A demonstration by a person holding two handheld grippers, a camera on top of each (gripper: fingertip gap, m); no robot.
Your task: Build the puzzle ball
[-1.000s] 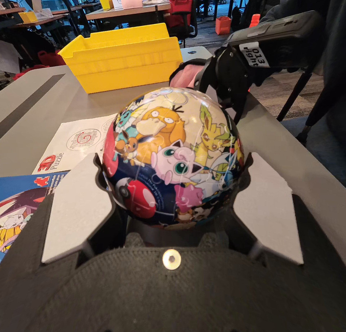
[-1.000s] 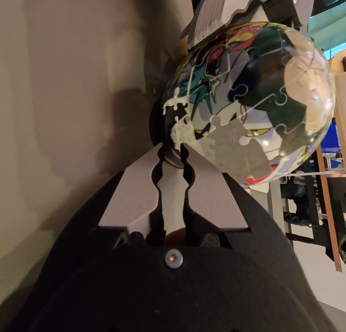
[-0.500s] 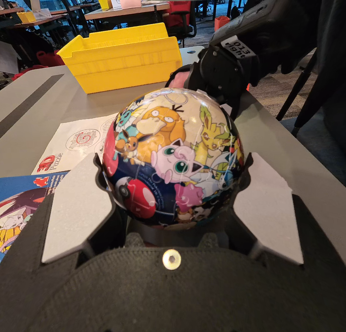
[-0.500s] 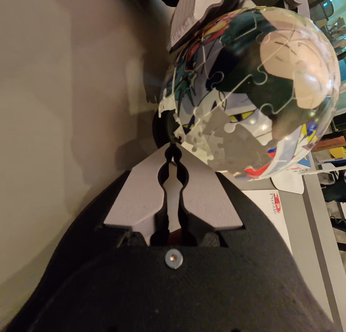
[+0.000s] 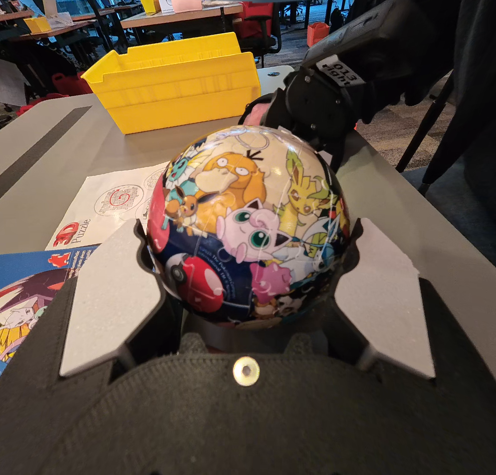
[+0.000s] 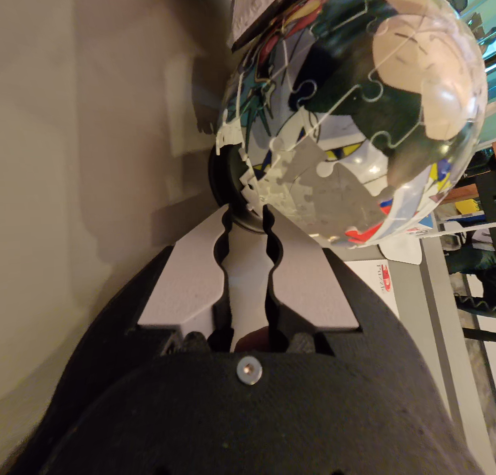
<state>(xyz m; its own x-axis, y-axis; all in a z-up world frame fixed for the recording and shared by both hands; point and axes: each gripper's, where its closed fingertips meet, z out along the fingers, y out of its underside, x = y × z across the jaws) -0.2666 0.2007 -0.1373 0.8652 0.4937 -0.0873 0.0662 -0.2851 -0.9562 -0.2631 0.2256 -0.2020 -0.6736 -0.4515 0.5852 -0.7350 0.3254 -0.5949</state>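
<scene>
The puzzle ball [image 5: 241, 194], glossy with cartoon creatures, sits between my left gripper's [image 5: 249, 224] two fingers, which are shut on its sides. It rests on a dark stand [image 5: 222, 336]. In the right wrist view the ball [image 6: 349, 100] fills the upper right, with a jagged white edge of pieces low on it by the black stand ring [image 6: 225, 177]. My right gripper [image 6: 246, 210] is turned on its side, its fingers a narrow gap apart, with the tips at the ring. Its black body [image 5: 316, 105] shows behind the ball.
A yellow bin [image 5: 174, 86] stands at the back of the grey table [image 5: 67, 145]. A white instruction sheet [image 5: 107, 202] and a blue printed box [image 5: 32, 282] lie at the left. A pink object [image 5: 255, 113] lies behind the ball. The table's edge runs close on the right.
My right gripper's fingers nearly closed half a second ago and now stand a little apart again. It has moved closer to the ball's base. The left gripper and the ball have stayed still.
</scene>
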